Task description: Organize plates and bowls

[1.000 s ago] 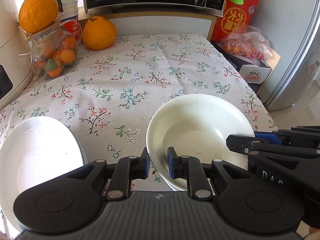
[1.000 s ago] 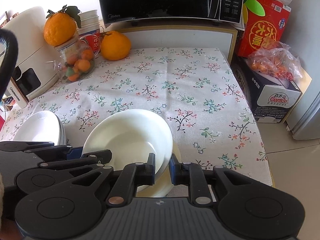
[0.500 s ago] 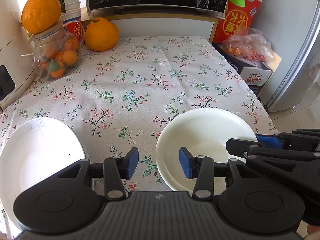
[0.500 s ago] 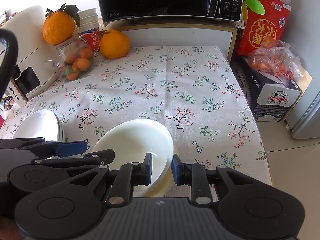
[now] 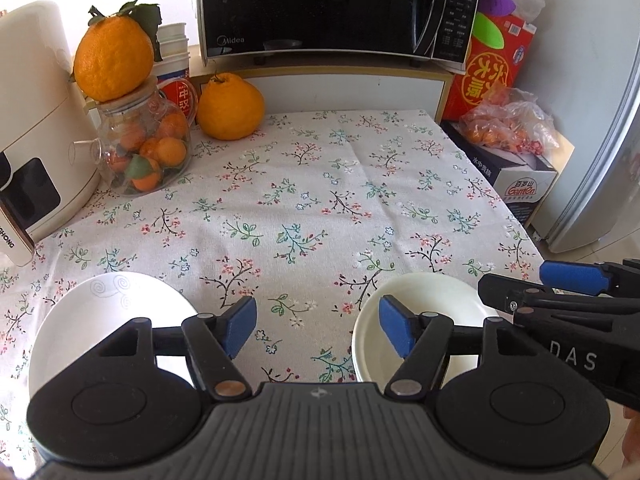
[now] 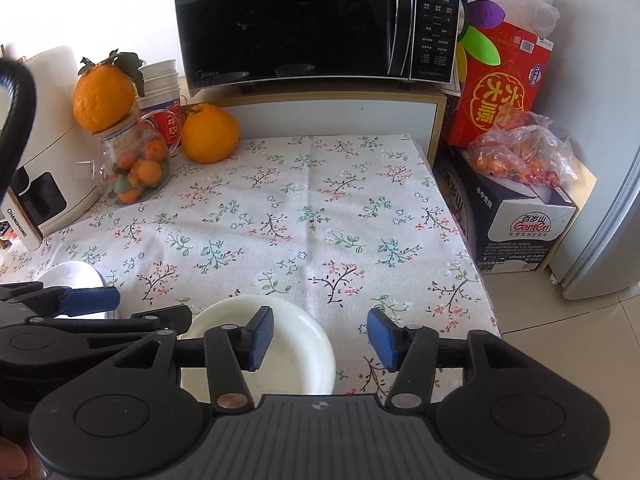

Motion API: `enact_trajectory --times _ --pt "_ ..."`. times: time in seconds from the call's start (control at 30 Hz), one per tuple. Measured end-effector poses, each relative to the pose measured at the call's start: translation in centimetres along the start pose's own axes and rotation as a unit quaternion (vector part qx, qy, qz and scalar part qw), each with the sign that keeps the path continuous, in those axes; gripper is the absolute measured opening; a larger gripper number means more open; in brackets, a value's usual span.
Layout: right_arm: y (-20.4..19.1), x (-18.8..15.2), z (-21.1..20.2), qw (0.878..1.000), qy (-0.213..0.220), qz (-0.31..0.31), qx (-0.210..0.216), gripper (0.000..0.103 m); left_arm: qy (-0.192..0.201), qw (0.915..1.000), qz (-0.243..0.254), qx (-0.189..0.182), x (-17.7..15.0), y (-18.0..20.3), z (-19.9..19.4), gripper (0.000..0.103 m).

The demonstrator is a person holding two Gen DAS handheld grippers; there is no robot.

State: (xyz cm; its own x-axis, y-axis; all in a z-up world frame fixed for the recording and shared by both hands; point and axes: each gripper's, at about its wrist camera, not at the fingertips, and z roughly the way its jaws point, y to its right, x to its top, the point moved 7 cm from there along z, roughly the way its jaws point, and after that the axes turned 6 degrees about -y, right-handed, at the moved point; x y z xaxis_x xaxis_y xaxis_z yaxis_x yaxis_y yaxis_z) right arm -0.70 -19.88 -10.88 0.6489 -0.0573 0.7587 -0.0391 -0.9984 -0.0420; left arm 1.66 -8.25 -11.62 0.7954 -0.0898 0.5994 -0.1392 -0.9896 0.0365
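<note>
A stack of cream-white bowls (image 5: 428,304) sits on the floral tablecloth near the front edge; it also shows in the right wrist view (image 6: 296,344). A stack of white plates (image 5: 100,320) with a faint swirl pattern sits to its left, and shows in the right wrist view (image 6: 72,276). My left gripper (image 5: 314,330) is open and empty, pulled back between plates and bowls. My right gripper (image 6: 320,338) is open and empty, pulled back over the bowls' right rim.
At the back stand a microwave (image 5: 336,8), a large orange (image 5: 230,106), a glass jar of small oranges (image 5: 146,148) with an orange on top, and a white appliance (image 5: 32,120). Boxes and a bag of fruit (image 5: 508,128) sit off the table's right edge.
Both grippers let go of the top bowl, opened wide and drew back and up. The bowl now rests on the stack.
</note>
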Motion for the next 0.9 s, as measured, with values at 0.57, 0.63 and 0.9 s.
enact_trajectory --times 0.57,0.63,0.9 --pt "0.6 1.5 -1.3 0.998 0.057 0.017 -0.036 0.098 0.052 0.9979 -0.011 0.039 2.1 -2.6 -1.8 0.102" --pt "0.3 1.6 -1.3 0.998 0.058 0.013 -0.036 0.098 0.056 0.9975 -0.011 0.041 2.2 -3.1 -2.0 0.103" --pt "-1.5 2.5 -1.4 0.996 0.074 -0.004 -0.049 0.098 0.061 0.9965 -0.024 0.051 2.5 -5.4 -2.7 0.103"
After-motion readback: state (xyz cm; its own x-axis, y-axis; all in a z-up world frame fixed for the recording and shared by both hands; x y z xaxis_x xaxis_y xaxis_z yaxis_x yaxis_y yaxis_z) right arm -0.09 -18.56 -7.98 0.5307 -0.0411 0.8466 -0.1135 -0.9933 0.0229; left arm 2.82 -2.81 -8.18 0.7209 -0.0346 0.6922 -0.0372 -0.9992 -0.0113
